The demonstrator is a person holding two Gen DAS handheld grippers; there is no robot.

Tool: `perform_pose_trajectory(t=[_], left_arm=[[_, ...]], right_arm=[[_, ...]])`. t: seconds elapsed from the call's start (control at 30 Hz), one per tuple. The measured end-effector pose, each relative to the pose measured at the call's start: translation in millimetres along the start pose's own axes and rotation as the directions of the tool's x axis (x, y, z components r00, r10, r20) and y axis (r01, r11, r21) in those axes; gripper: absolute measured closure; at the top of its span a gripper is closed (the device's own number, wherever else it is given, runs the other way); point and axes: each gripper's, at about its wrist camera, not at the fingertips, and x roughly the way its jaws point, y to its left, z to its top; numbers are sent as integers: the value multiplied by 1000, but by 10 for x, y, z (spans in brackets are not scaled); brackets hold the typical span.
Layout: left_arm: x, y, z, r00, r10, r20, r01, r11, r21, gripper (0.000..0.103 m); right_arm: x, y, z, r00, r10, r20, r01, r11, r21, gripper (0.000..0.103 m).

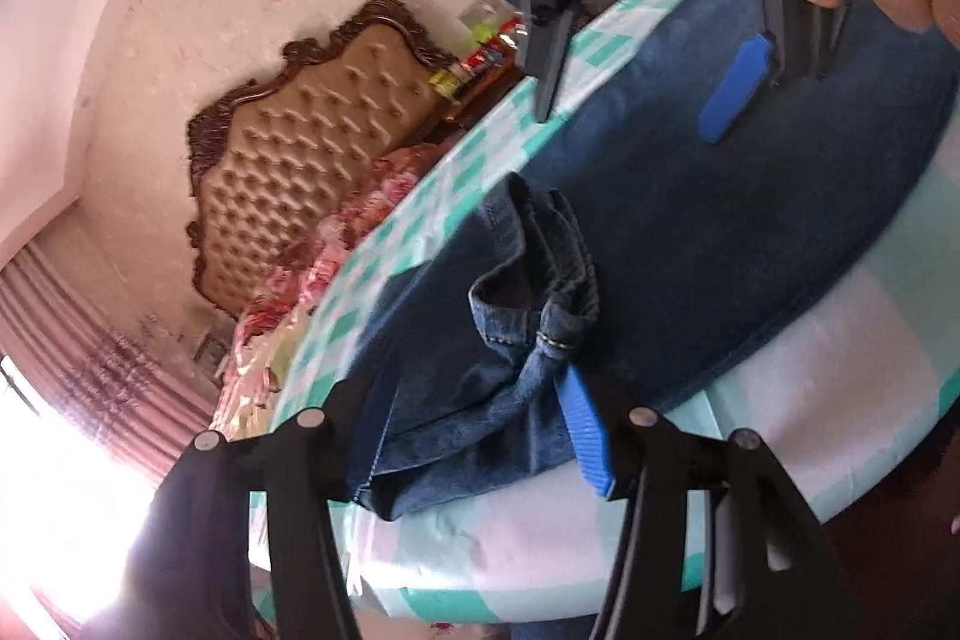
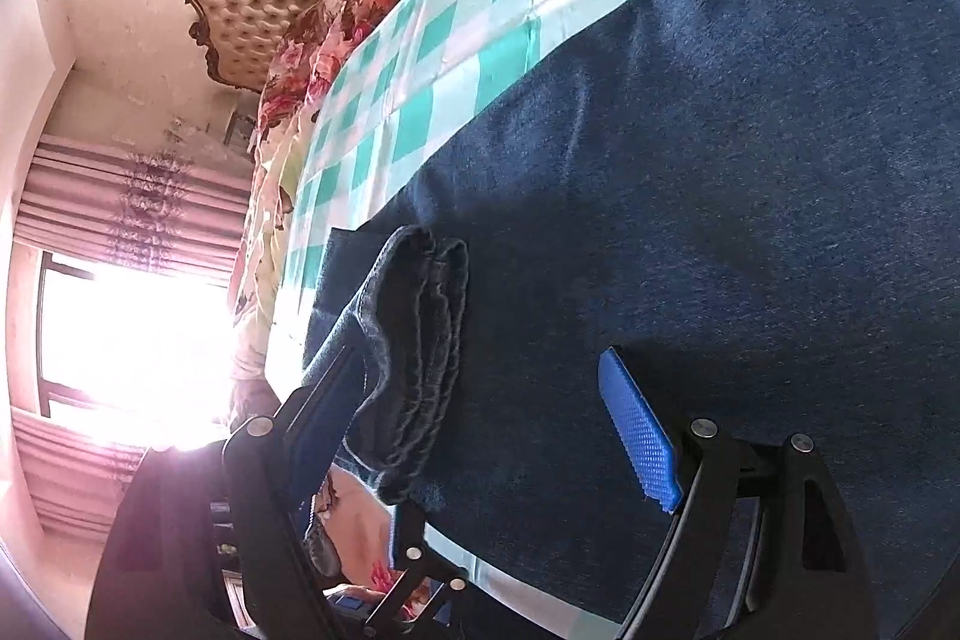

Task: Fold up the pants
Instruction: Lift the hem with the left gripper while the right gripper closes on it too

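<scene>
On the teal-and-white checked cloth [image 2: 456, 40] covering the tabletop, the dark blue pants [image 2: 690, 172] are lying spread out, filling most of both views. Near the left claw [image 1: 474, 430], a bunched hem is lying between its wide-apart fingers, gripped by neither. Over the denim, the right claw [image 2: 480, 418] is hovering with its fingers spread wide, a folded hem sitting between them, ungripped. Beyond the cloth, a tufted headboard [image 1: 312, 142] is standing against the wall.

Home bedroom: tufted headboard [image 1: 312, 148], curtains [image 2: 120, 196].
</scene>
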Motion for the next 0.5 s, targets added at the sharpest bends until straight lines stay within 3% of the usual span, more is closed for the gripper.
perform_pose_trajectory(t=[0.17,0.23,0.27,0.5], left_arm=[[117,99,65,985,-172,-10,171,985,-36,52],[183,149,71,968,-249,-2,249,967,-55,73],[207,164,78,955,-295,-5,294,953,-77,78],[89,530,143,942,-320,99,334,919,-207,78]], right_arm=[[23,40,-7,999,11,-30,-12,1000,-7,23],[19,40,-5,999,23,-42,-23,1000,5,21],[24,40,0,998,29,-48,-29,1000,11,21],[150,48,46,978,169,-120,-154,980,123,15]])
